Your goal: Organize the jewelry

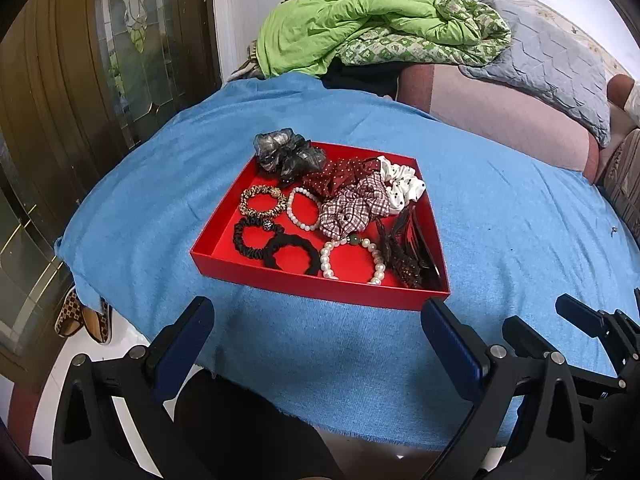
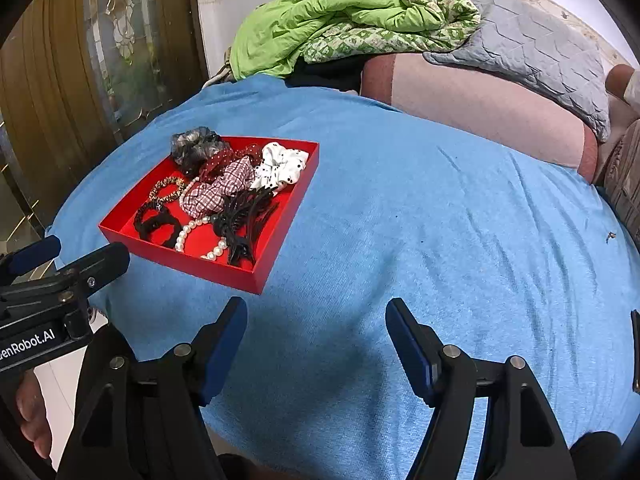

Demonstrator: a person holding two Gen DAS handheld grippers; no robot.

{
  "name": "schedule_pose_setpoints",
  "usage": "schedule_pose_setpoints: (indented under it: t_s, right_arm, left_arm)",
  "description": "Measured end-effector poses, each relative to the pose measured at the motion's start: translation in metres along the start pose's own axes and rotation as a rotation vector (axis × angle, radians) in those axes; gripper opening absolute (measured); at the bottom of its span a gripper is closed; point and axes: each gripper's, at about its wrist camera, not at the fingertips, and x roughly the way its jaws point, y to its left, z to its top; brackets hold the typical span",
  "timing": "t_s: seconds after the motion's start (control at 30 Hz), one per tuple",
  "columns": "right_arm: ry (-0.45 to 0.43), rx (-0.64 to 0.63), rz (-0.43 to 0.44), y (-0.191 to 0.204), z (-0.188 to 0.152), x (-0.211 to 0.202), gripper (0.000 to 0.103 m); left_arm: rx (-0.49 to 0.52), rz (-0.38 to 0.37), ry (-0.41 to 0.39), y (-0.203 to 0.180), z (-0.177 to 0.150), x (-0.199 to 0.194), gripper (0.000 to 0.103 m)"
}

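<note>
Ahead of the left gripper [image 1: 316, 316] and right gripper [image 2: 316, 312], both held released, scrunchies [image 1: 354, 206], pearl bracelets [image 1: 352, 258] and hair clips [image 1: 408, 250] are held in a red tray [image 1: 320, 284]; "enRobot.AI" is read.

Place: a home, most likely a bedroom
Bedding: crumpled green quilt [image 1: 360, 12] and grey quilted pillow [image 1: 556, 68] lie behind a blue cloth [image 1: 340, 340]
Door: wooden, leaded glass panel [image 1: 132, 28]
Floor: patterned slippers [image 1: 86, 316] on white tiles
</note>
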Motion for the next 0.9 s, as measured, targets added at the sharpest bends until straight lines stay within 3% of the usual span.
schedule_pose_setpoints:
  t_s: [0.9]
  right_arm:
    - [0.067,-0.066,-0.002,0.021,-0.006,0.022,0.077]
  left_arm:
    - [-0.066,-0.016,0.073,0.025,-0.004,0.030,0.103]
